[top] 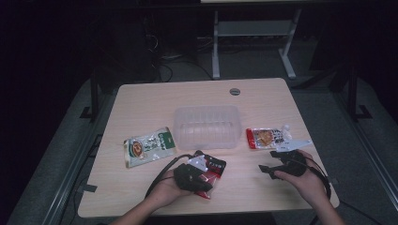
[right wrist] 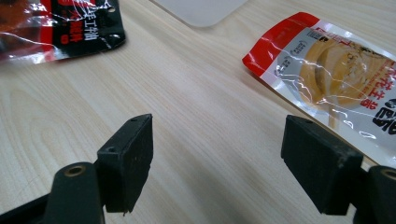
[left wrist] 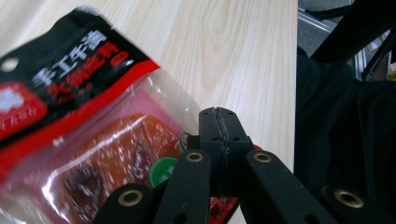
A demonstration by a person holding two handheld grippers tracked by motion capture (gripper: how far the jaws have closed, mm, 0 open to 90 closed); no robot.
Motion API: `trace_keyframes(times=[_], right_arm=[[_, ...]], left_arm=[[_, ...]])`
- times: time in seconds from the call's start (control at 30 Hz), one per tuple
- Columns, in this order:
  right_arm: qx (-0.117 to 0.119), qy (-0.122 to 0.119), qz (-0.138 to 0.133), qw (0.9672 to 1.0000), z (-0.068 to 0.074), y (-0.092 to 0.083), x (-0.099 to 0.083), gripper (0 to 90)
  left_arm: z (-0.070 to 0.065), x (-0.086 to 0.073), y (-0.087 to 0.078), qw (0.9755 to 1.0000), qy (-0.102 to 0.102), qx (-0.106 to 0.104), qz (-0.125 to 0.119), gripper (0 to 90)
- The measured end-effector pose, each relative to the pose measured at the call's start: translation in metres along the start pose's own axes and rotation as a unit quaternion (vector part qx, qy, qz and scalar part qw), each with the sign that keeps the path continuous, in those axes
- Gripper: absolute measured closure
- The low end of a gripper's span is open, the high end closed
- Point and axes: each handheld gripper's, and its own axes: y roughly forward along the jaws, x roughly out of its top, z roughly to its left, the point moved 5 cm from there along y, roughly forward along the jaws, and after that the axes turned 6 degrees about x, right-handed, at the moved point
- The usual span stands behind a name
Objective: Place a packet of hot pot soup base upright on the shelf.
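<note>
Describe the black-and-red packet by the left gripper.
The packet is a glossy plastic pouch: black top with red and white print and a hang hole, red band, clear window showing reddish-brown food. It lies flat on the table, in front of the clear bin. The left gripper, jaws shut, pinches its corner. Nothing else touches it.

Pale wooden table (top: 141, 101) with a round grey cable cap (top: 234, 91) near the far edge. Clear plastic tub (top: 207, 140) at the middle, upright, nothing visible inside. Left of it, apart, a green-and-white snack packet (top: 149, 146) lying flat and slightly askew. Right of the tub, close by, a red-and-white packet (top: 266, 138) with orange contents, also flat. Beyond the table, white desk legs (top: 216, 47) and dark cables (top: 164, 61) on grey floor.
</note>
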Motion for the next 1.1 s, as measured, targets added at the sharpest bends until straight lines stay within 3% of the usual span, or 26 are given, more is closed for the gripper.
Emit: trace_keyframes(times=[0.33,0.43,0.6,0.7,0.8,0.97,1.1], right_arm=[[-0.001,-0.001,0.003,1.0000,0.001,0.001,0.000,24.7],[0.000,0.005,0.006,1.0000,0.002,0.002,-0.001,24.7],[0.001,0.002,0.005,1.0000,0.002,0.003,0.000,24.7],[0.002,0.003,0.006,1.0000,0.003,0.003,0.000,24.7],[0.003,-0.001,0.007,1.0000,0.003,0.004,0.000,24.6],[0.003,-0.002,0.009,1.0000,0.003,0.004,-0.001,24.7],[0.004,0.000,0.010,0.9999,0.003,0.004,-0.001,24.7]], left_arm=[[0.009,-0.028,-0.024,0.9996,-0.017,0.017,0.015,89.7],[0.016,-0.041,-0.033,0.9988,-0.028,0.038,0.015,89.7],[0.022,-0.046,-0.038,0.9981,-0.044,0.043,0.006,89.8],[0.022,-0.044,-0.039,0.9983,-0.046,0.034,-0.008,89.7],[0.025,-0.040,-0.044,0.9981,-0.042,0.039,-0.020,89.7],[0.033,-0.037,-0.057,0.9943,-0.065,0.068,-0.050,86.2],[0.039,-0.042,-0.065,0.9910,-0.080,0.092,-0.057,88.5]])
